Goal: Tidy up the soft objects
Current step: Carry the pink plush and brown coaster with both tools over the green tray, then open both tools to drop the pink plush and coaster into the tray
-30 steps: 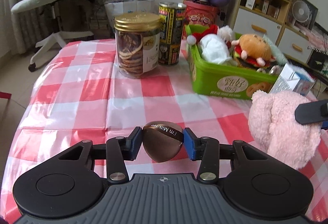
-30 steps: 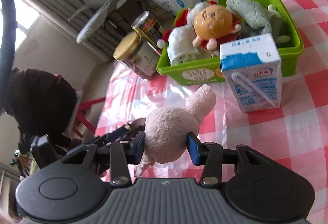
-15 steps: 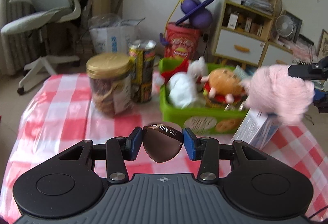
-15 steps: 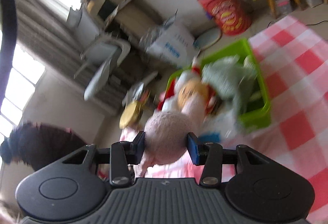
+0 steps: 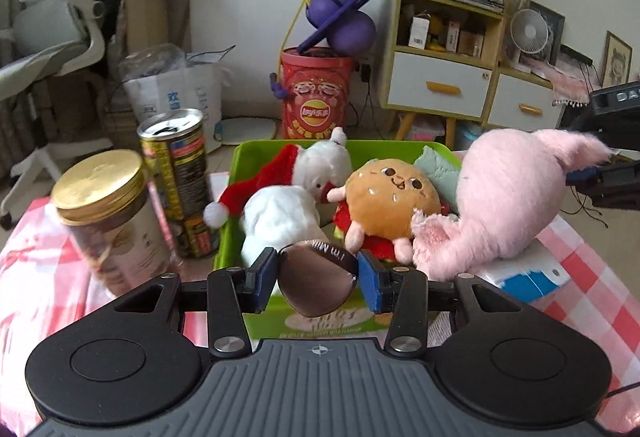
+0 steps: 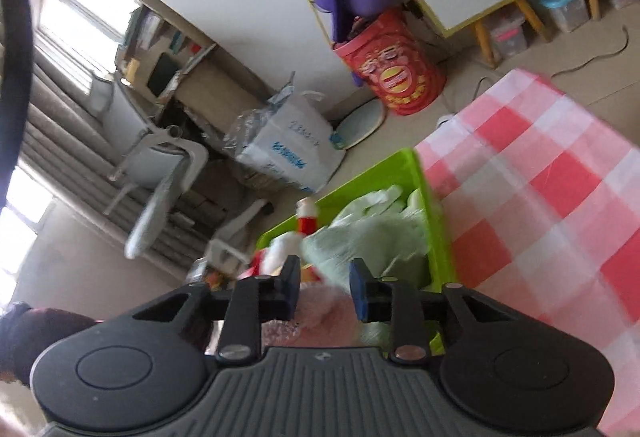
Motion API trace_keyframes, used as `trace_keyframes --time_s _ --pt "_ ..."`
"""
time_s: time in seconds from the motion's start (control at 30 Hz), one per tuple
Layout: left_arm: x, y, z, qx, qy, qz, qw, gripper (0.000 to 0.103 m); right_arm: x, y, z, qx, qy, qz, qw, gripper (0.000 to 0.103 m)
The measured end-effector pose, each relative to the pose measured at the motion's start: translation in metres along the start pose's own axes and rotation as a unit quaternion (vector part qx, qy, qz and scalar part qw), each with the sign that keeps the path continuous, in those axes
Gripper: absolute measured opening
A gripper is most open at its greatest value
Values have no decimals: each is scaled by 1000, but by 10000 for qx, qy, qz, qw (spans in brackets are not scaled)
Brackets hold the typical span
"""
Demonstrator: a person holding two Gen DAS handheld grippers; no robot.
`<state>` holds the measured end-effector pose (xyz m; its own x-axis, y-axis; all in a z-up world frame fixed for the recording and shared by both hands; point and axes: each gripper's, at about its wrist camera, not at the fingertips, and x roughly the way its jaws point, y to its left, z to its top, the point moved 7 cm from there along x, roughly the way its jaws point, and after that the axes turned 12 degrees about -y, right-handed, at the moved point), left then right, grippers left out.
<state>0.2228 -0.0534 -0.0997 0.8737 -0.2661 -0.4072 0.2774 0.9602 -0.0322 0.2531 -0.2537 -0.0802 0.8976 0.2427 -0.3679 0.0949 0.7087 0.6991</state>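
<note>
Left wrist view: the left hand-held gripper (image 5: 318,271) is clamped on a brown rounded toy (image 5: 316,289), one blue pad on each side. The toy is held above the near wall of the green bin (image 5: 240,157), which stands on the checked tabletop (image 6: 540,177).

In the bin: a white plush with a red Santa hat (image 5: 296,197) on the left, a burger plush (image 5: 392,197) in the middle and a pale green plush (image 6: 372,233) toward the far right.

The pink plush (image 5: 508,197) lies over the bin's right edge, leaning on the burger plush. Its lower end rests on the blue-and-white milk carton (image 5: 528,277) just right of the bin. Its ear reaches toward a blue pad at the right edge of the view.

Right wrist view (blurred): the right hand-held gripper (image 6: 324,289) is above the bin, jaws closing. Pink fur shows low in the gap between the pads. Whether they press on it cannot be told.

Left of the bin stand a gold-lidded jar (image 5: 108,221) and a tall can (image 5: 176,173).
</note>
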Motion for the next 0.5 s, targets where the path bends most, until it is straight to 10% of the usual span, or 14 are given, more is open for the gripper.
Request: trace_keyframes --time_s 0.5 --pt "41 3 -11 150 258 52 9995 55 -8 0 9 -583 219 168 9979 11"
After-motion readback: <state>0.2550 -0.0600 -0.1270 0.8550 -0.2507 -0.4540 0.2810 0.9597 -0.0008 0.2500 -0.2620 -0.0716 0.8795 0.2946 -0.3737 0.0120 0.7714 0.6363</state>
